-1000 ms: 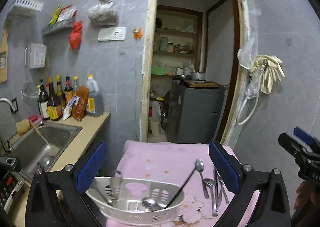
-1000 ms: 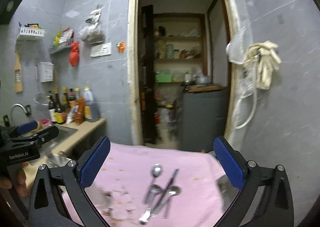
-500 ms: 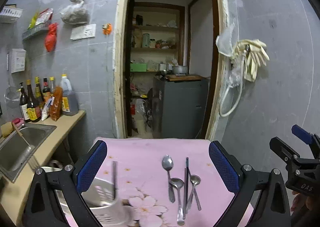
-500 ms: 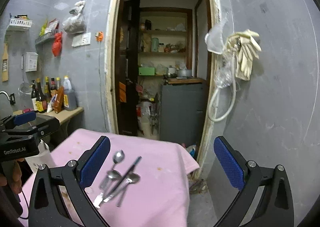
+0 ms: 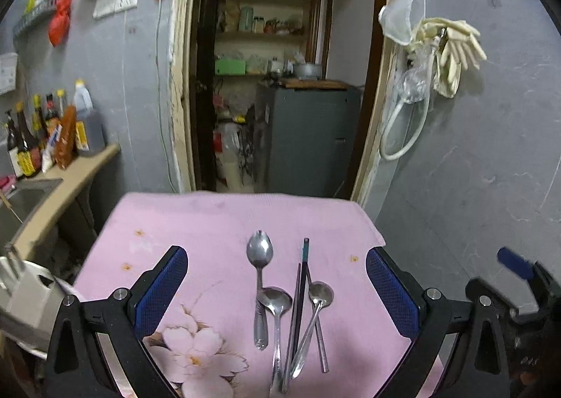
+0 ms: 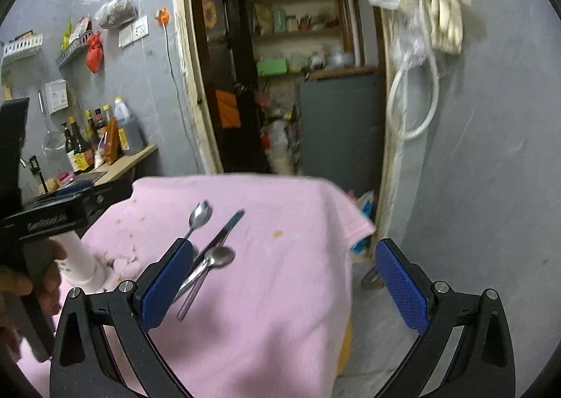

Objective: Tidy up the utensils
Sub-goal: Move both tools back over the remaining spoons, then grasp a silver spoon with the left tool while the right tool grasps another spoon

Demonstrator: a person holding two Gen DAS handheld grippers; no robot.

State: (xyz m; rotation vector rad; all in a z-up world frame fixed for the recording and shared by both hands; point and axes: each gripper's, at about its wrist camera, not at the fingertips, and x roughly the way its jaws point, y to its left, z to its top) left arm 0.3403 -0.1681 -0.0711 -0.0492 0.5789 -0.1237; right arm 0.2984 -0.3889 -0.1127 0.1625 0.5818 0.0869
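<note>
1. Our left tongs hang spread wide over the pink-clothed desk, blue pads far apart and pinching nothing.
2. Right between those pads lies the cutlery cluster, every piece with its long axis running near-to-far.
3. The large spoon sits farthest left, bowl at the far end, handle pointing back toward us.
4. Just right of it, a second spoon overlaps that handle with its bowl, its own handle running to the near edge of the view.
5. The dark chopsticks lie next, teal-tipped end pointing far, nearly parallel to the spoons.
6. A small spoon is farthest right; its handle slants near-left and crosses the chopsticks and a plain metal handle.
7. At the far left edge we catch a white holder, blurred, off the side of the desk.
8. Our right tongs are also spread and empty, over the desk's right half.
9. From this side the cluster slants: spoon bowls and chopstick tips point far-right, handles run near-left behind the left pad.
10. A hand grips the other device at the left.
</note>
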